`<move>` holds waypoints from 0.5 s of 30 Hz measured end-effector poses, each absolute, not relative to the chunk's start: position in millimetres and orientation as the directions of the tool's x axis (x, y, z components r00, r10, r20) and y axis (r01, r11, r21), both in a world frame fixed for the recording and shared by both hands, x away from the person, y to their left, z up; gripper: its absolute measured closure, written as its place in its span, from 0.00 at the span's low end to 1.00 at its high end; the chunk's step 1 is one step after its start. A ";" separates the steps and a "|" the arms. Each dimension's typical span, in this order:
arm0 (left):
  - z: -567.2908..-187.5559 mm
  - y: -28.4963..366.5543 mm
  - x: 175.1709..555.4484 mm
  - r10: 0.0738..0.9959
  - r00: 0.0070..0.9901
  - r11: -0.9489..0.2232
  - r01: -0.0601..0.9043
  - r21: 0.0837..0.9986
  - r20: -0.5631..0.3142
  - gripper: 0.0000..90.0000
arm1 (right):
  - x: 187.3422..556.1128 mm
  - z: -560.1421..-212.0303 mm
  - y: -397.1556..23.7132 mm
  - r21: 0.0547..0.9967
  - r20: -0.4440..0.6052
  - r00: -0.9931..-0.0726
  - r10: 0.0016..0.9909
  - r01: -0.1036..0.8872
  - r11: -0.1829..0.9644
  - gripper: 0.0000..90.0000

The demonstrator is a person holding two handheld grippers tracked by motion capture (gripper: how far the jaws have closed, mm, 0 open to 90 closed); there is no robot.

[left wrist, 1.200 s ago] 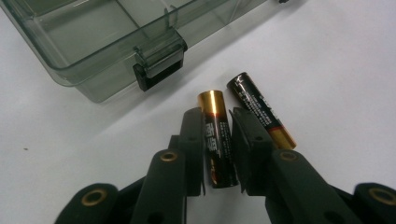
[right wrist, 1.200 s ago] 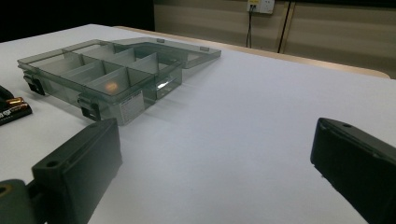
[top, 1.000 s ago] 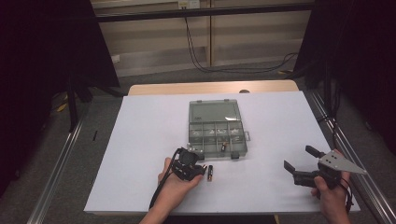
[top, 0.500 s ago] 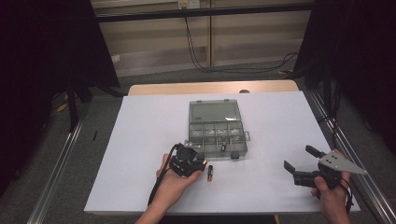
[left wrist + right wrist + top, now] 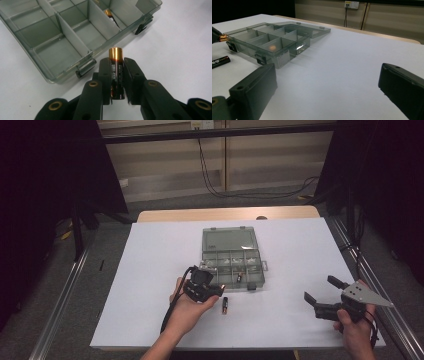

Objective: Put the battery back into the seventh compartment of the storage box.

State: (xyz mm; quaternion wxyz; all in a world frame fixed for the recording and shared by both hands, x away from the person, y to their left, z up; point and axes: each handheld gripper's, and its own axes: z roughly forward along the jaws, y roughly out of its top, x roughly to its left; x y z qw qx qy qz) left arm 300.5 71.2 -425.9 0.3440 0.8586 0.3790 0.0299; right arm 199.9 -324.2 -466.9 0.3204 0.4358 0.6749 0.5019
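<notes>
Left gripper view looks down the left tongs, whose two black jaws are closed on a black and copper battery. The battery's long axis runs straight out along the jaws, copper end forward and clear of the tips. Just ahead and to the left of that copper end lies the open grey organiser box, its nearest compartments bare, and a second battery rests in a far compartment. Judging from this, the held battery needs only a short carry forward and left over the box's near wall. On the high view a loose battery lies on the white counter just beside the left hand. The right tongs sit well apart at the counter's right edge, jaws wide apart and holding nothing, so the left hand is much the nearer to the box
</notes>
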 end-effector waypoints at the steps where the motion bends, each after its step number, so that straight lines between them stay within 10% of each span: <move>1: -425.2 71.1 301.3 0.669 0.716 -0.483 0.624 0.614 -0.202 0.86 | 200.0 -467.1 -324.3 0.957 0.004 -0.415 0.910 0.267 0.117 0.01; 15: -416.5 61.1 309.7 0.642 0.738 -0.496 0.607 0.621 -0.208 0.86 | 200.0 -467.0 -324.9 0.958 0.004 -0.414 0.910 0.263 0.116 0.01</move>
